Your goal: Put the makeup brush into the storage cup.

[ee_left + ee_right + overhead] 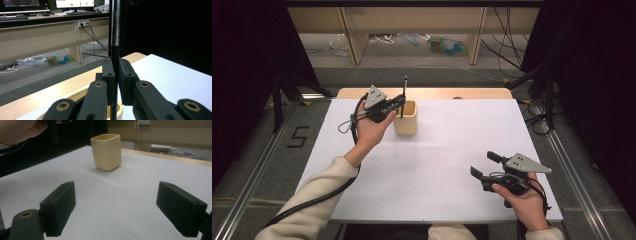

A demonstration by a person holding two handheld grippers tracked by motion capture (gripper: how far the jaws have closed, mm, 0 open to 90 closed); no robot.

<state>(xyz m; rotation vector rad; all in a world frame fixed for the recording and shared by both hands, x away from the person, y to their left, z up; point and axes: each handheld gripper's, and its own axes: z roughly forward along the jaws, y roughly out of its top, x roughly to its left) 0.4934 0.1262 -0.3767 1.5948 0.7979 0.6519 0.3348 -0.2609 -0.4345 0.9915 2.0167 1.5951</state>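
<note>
A cream square cup (406, 119) stands on the white table (437, 160) toward the back left; the right gripper view has the cup (106, 151) ahead. My left gripper (400, 100) hovers at the cup's rim, shut on a thin black pen (404, 95) that stands upright with its lower end inside the cup. In the left gripper view the pen (115, 45) rises between the two pads of that gripper (116, 80), which press on it. My right gripper (482, 165) rests low near the front right of the table, its jaws (116, 207) wide apart and bare.
A wooden strip (427, 93) edges the table's far side. Beyond it stand desk legs (354, 35), cables and small litter on the floor. Dark curtains flank both sides. Metal rails (569, 170) run along the table's sides.
</note>
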